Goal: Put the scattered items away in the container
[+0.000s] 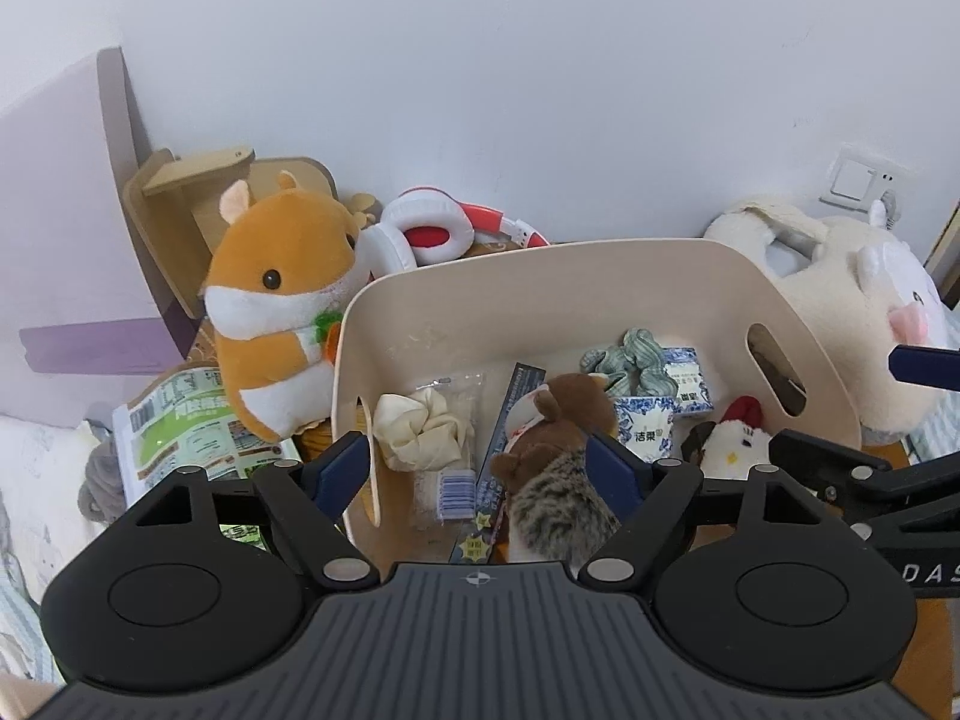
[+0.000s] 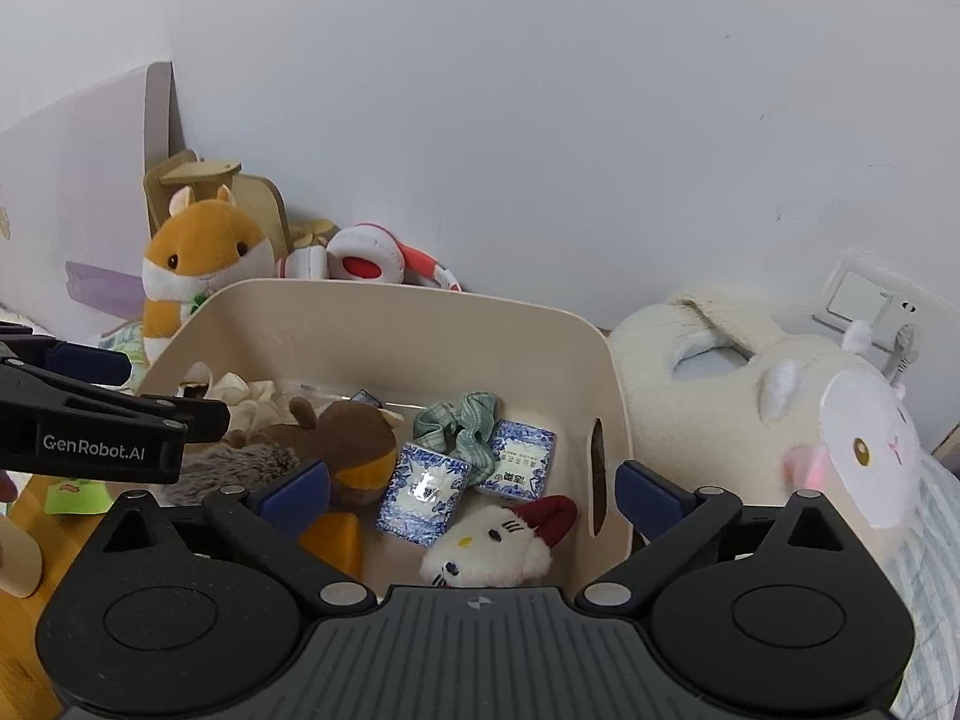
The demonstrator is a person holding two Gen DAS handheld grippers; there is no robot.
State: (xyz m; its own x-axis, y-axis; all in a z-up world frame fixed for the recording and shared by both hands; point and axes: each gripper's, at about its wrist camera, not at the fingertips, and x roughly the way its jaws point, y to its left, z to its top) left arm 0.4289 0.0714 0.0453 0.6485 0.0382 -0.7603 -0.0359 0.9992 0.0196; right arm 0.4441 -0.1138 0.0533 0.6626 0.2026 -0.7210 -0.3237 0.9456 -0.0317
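Biggest thing I see: cream plush pillow with an animal face, lying right of the container, against the wall.

Beige container sits centre in both views, slot handle in its right wall. It holds the task items.

Orange hamster plush stands upright just outside the container's left wall, touching it or nearly so; can't tell which. Green printed packet lies beside the hamster, outside the container. Red-and-white headphones sit behind the container, against the wall.

Inside the container, big to small:
- brown plush toy with a striped grey part, near the front, left of centre in my right view
- cream scrunchie in a clear wrapper at the left side
- long dark flat packet lying diagonally between the scrunchie and the brown plush
- white cat plush with a red bow at the front right
- two blue-patterned tissue packs, side by side, one overlapped by the green scrunchie

My left gripper is above the container's front left, jaws apart. The brown plush is between them in view, but the pads don't press on it.

My right gripper is above the front right, jaws wide apart, gripping nothing; cat plush and tissue packs lie below it.
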